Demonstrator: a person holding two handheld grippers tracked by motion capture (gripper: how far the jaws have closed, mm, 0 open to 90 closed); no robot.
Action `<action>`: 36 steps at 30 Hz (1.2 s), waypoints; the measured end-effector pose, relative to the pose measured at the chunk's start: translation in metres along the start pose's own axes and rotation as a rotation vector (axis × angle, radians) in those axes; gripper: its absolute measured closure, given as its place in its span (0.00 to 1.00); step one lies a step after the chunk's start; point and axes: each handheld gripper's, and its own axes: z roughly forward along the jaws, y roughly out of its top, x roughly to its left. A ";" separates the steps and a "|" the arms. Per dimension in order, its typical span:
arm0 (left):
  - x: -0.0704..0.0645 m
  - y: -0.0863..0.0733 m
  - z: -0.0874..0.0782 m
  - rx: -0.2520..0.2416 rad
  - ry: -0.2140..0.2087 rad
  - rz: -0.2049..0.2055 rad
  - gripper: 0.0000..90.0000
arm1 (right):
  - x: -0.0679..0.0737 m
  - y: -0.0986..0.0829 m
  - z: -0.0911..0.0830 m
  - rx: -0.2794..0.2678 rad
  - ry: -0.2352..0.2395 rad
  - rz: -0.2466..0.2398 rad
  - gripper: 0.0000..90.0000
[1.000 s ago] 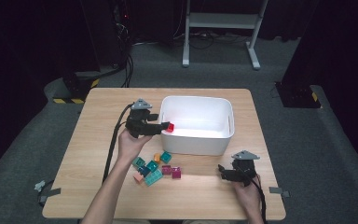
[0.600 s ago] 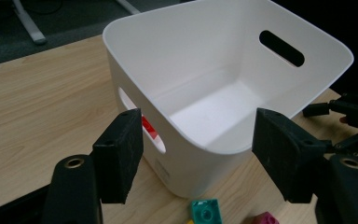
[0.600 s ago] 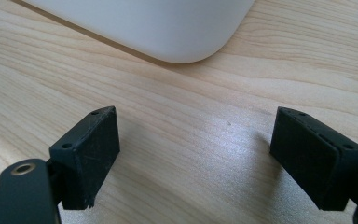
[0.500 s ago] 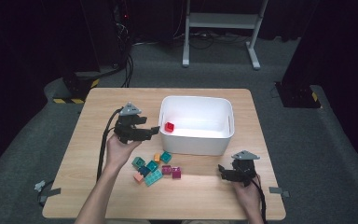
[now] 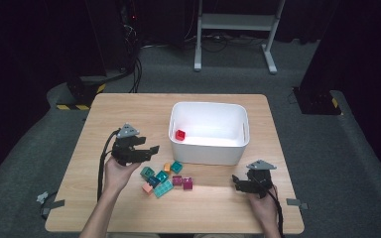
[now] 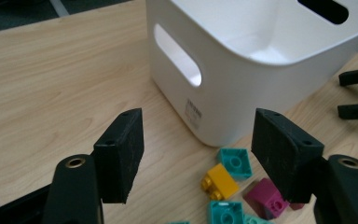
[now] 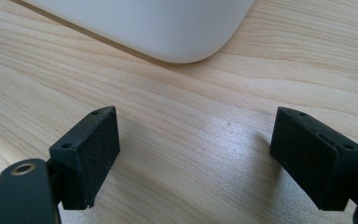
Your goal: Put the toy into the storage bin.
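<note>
From the high view, the left claw [image 5: 151, 148] hangs spread and empty above the table [image 5: 129, 106], just left of the white bin [image 5: 209, 153], which sits near the table's far edge with a red block [image 5: 180, 135] inside. The loose blocks [image 5: 166, 178] lie between bin and near edge. The right claw [image 5: 237, 182] rests near the near right corner. In the left claw's view, its jaws gape wide over a yellow block [image 6: 219, 181] beside the bin's corner. In the right claw's view, the jaws stand wide, holding nothing, above bare wood.
</note>
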 end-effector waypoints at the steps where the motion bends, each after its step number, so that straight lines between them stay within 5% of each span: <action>1: 0.000 -0.003 0.000 0.002 0.003 -0.003 0.38 | 0.000 0.000 0.000 0.000 0.000 0.000 0.17; 22: 0.017 -0.062 0.004 0.034 0.022 -0.119 0.43 | 0.000 0.000 0.000 0.001 -0.001 0.002 0.17; 36: 0.018 -0.087 0.021 0.099 0.051 -0.125 0.46 | 0.000 0.000 0.000 0.000 -0.001 0.001 0.17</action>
